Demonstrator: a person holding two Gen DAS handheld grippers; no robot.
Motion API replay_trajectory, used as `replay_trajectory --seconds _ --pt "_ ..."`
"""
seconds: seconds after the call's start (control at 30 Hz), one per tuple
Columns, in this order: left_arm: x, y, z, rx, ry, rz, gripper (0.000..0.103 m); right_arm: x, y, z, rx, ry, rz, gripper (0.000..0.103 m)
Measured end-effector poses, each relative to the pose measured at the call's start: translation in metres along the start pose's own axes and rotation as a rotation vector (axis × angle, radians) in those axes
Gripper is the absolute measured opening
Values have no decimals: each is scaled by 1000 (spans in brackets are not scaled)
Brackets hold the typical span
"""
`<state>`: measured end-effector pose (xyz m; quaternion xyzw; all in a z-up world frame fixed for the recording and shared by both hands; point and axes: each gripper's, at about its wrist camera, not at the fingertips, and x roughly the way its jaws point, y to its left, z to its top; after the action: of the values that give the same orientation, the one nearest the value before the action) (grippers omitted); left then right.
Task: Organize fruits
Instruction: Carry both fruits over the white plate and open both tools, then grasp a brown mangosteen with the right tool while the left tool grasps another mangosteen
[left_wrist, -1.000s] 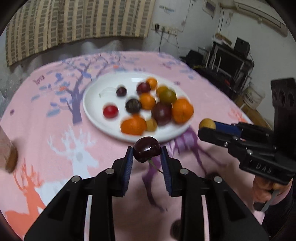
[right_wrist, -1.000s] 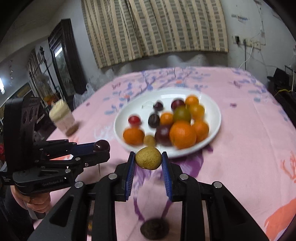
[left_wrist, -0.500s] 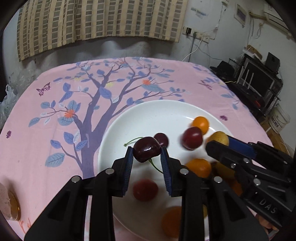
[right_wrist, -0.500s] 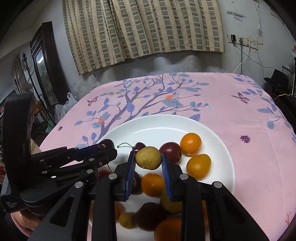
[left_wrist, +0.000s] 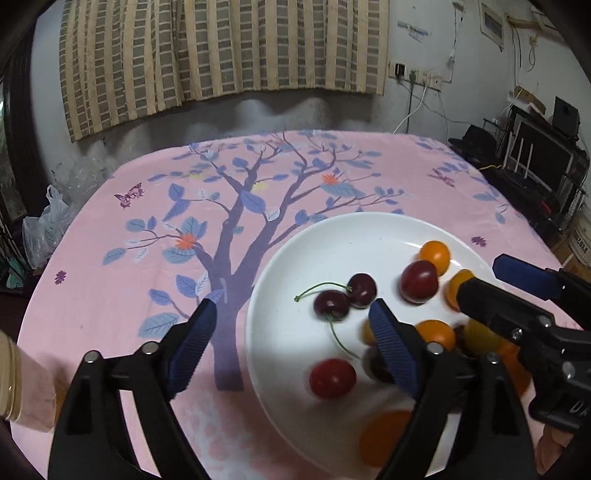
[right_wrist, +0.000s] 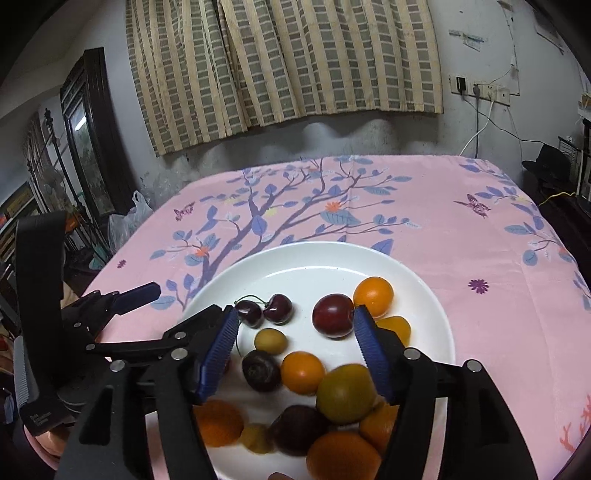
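left wrist: left gripper (left_wrist: 291, 325) just spread, empty; its dark cherry (left_wrist: 331, 304) now lies on white plate (left_wrist: 295, 258) beside 1 other | right wrist: right gripper (right_wrist: 295, 343) jaws just parted; yellow-green fruit (right_wrist: 270, 340) dropped onto plate | both deliveries look done

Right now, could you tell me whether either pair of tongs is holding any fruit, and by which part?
Nothing is held. Both have just opened: the left tongs released a cherry onto the plate, the right tongs a small yellow fruit.
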<state>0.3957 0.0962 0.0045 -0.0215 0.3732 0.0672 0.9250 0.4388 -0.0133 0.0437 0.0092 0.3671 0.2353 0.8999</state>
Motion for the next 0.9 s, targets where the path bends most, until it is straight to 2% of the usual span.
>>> replay_trajectory --seconds 0.17,0.33,0.43,0.57,0.73,0.83,0.9 --pt "-40 -4 -14 9 -35 1 93 -33 4 -17 -10 -22 -7 73" --pt "-78 -9 -56 57 -54 -8 97 -69 4 -65 -49 -23 3 76" --pt "-97 -8 -86 81 -58 -32 97 -81 1 -100 -61 48 18 76" --pt "-116 -8 -118 106 -62 -21 98 -92 3 -129 -96 121 46 76" --pt "-126 0 -139 60 -42 -91 98 -103 14 -152 -169 164 63 76" --pt "-127 0 -146 74 -37 -70 98 -102 18 -164 -195 215 67 75" --pt "-127 -2 -146 79 -41 -55 98 -103 17 -164 -185 217 74 74"
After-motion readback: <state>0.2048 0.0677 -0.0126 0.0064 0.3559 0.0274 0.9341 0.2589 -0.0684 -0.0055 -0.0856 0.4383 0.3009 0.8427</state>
